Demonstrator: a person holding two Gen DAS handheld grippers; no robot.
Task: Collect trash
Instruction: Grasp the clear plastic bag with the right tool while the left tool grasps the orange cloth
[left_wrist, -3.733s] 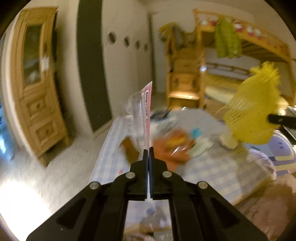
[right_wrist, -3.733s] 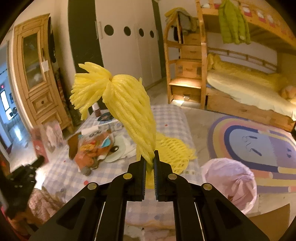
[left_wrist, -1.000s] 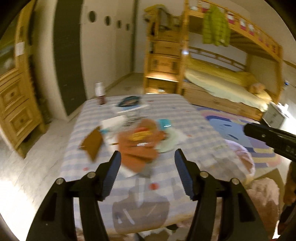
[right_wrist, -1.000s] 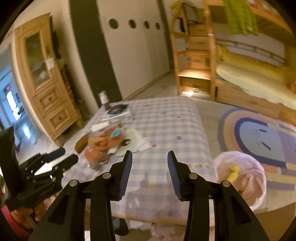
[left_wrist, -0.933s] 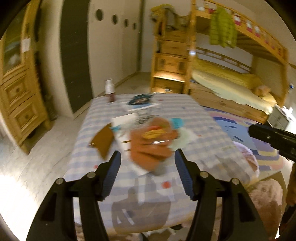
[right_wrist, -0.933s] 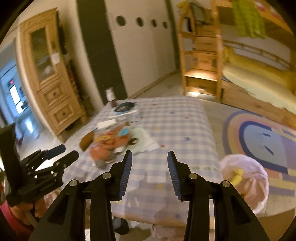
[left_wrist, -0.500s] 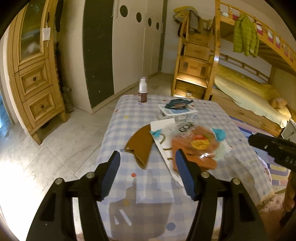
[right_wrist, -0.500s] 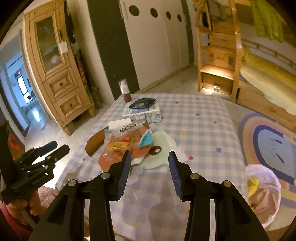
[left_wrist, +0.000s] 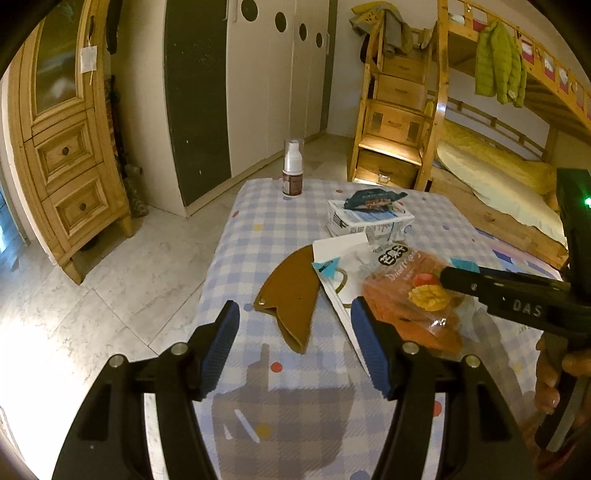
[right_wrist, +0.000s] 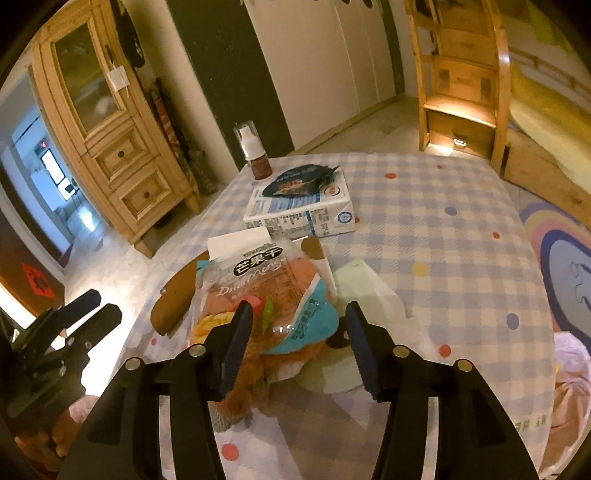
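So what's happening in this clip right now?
A person with a handheld gripper in each hand is clearing litter off a blue-and-white checked tablecloth. Both grippers are open and empty. The right gripper hovers over an orange dried-mango snack bag, its fingers on either side of it, while the left gripper points at a brown leather-like flap. A white milk carton and a small brown pump bottle stand farther back on the table.

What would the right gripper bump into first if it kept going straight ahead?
Most likely the dried mango bag. The right gripper is open and aimed right at it, with the bag showing between its fingers. Depth is hard to judge here.
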